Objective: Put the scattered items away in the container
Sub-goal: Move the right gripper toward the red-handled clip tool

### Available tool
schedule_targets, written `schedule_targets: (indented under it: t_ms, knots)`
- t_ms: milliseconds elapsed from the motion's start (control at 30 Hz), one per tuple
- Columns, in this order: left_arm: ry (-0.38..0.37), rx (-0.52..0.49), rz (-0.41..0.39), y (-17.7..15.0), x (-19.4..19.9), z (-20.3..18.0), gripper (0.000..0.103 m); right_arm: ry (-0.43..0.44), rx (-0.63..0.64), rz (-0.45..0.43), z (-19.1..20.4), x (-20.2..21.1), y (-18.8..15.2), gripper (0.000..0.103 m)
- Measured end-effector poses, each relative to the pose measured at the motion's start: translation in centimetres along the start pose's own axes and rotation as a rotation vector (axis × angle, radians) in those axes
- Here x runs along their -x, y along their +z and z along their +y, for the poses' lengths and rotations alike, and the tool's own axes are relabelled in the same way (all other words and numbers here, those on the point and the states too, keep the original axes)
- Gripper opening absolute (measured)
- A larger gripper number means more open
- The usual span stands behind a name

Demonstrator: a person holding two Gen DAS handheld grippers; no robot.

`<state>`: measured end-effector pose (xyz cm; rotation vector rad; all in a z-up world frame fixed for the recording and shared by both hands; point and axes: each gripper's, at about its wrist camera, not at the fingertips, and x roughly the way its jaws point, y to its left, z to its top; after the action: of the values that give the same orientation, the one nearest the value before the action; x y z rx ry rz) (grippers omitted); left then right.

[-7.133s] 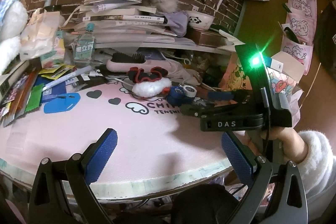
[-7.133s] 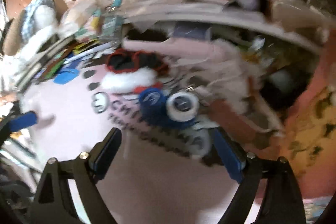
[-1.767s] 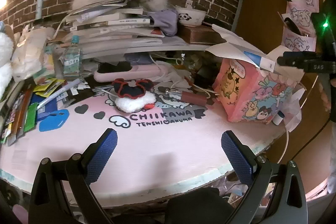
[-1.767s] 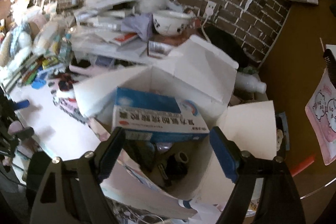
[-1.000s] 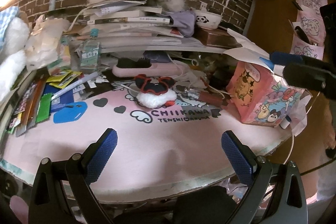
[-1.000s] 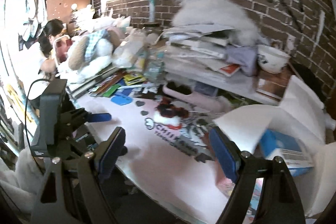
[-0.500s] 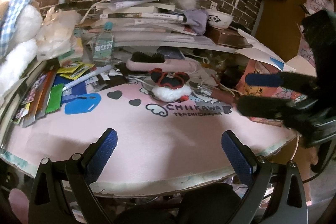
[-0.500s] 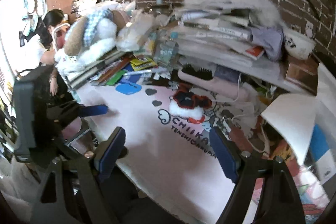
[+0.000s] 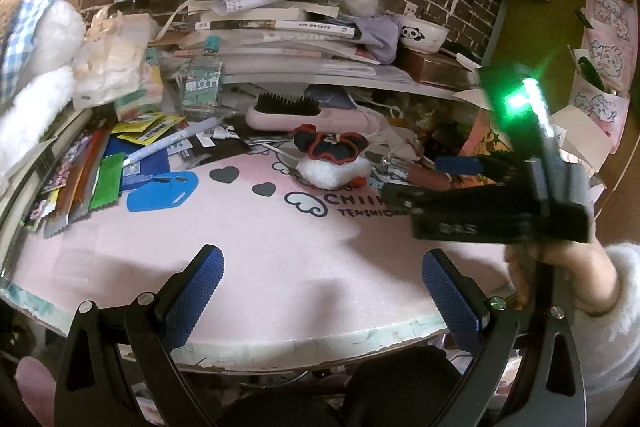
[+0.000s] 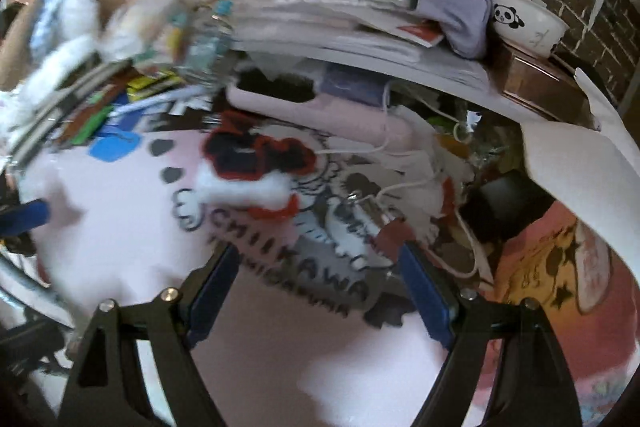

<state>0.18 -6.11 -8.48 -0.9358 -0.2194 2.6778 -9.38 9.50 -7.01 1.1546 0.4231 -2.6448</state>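
Fingers of the right gripper [image 10: 320,287] are spread wide with nothing between them, held over the pink mat [image 10: 132,239] just short of the fluffy white, black and red plush item [image 10: 256,167]. The plush item is seen lying on the mat beside the printed lettering, in front of the pink hairbrush [image 9: 304,113]. The pink cartoon container [image 10: 560,275] is set at the mat's right edge. Left gripper [image 9: 322,291] fingers are likewise parted wide and empty, above the mat's near edge.

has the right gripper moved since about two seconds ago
Yes. The right gripper was over the open box; now it is over the pink mat, near the white fluffy red-and-black plush.
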Motion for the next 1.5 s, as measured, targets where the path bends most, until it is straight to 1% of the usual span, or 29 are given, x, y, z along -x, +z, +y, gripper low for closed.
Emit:
schedule_targets:
  t_ms: [100, 267, 333, 500, 567, 633, 800, 933, 967, 1000, 1133, 1200, 1433, 1500]
  knots:
    - [-0.002, -0.002, 0.000, 0.0, -0.1, 0.0, 0.099, -0.055, 0.004, 0.028, -0.2, -1.7, 0.5, 0.080]
    - [-0.003, -0.001, -0.001, 0.0, -0.1, 0.0, 0.099, -0.099, -0.029, 0.065, -1.2, -3.8, 0.9, 0.081]
    - [-0.004, -0.002, -0.001, 0.0, -0.1, 0.0, 0.099, -0.112, -0.036, 0.060, -1.5, -4.0, 1.0, 0.083]
    - [-0.004, -0.008, -0.001, 0.0, -0.3, -0.3, 0.099, -0.163, -0.008, 0.043, -1.5, -4.3, 1.6, 0.083]
    - [-0.006, -0.010, -0.002, 0.0, -0.3, -0.4, 0.099, -0.184, 0.011, 0.052, -1.5, -4.6, 1.8, 0.085]
    - [-0.005, -0.012, -0.002, 0.0, -0.3, -0.5, 0.099, -0.181, 0.019, 0.056, -1.5, -4.7, 2.0, 0.087]
    - [-0.007, -0.007, -0.006, 0.1, -0.2, -0.4, 0.099, -0.141, 0.028, 0.099, -1.8, -4.8, 2.4, 0.088]
    - [-0.009, -0.004, -0.010, 0.1, 0.0, -0.3, 0.099, -0.044, 0.032, 0.144, -1.4, -4.9, 2.3, 0.088]
    - [-0.009, -0.004, -0.011, 0.1, 0.0, -0.4, 0.099, -0.007, 0.025, 0.160, -1.4, -4.9, 2.3, 0.089]
    - [-0.009, -0.005, -0.013, 0.2, 0.1, -0.4, 0.099, 0.009, 0.029, 0.166, -1.3, -4.9, 2.3, 0.090]
    - [-0.011, -0.006, -0.017, 0.2, 0.2, -0.4, 0.099, 0.030, 0.030, 0.158, -1.2, -4.6, 2.1, 0.091]
    - [-0.010, -0.006, -0.018, 0.2, 0.2, -0.4, 0.099, 0.054, 0.020, 0.153, -1.1, -4.3, 2.1, 0.091]
    - [-0.011, -0.007, -0.019, 0.3, 0.2, -0.4, 0.099, 0.215, 0.012, 0.166, -0.3, -2.6, 2.0, 0.091]
    - [-0.011, -0.008, -0.021, 0.4, 0.2, -0.3, 0.099, 0.226, 0.018, 0.160, 0.4, -2.0, 1.8, 0.091]
